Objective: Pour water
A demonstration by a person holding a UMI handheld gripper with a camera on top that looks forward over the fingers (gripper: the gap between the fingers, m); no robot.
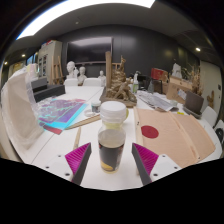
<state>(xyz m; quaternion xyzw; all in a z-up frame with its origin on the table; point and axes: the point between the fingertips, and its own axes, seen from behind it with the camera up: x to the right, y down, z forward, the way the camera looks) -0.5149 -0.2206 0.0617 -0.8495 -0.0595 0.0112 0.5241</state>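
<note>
Clear jar (112,138) with a white lid, standing upright on a white table (60,150), lower half filled with dark liquid. Placed between the two fingers of the gripper (112,157), a little ahead of their tips. Gripper held level and pointing forward across the table, no hand or arm in sight. Fingers spread wide, magenta pads (79,158) facing inward, a gap showing between each pad and the jar; holding nothing. Just right of the jar, a tan sheet of cardboard (180,135) lying flat, with a small red disc (149,131) near its left edge. To the left, a colourful patterned sheet (60,110) and a pale curved object, cut off at the side and hard to identify. Beyond the jar, a wooden model structure (118,85), small white figures (71,71), and further clutter too small to make out. Dark wall behind, bright ceiling lights above.
</note>
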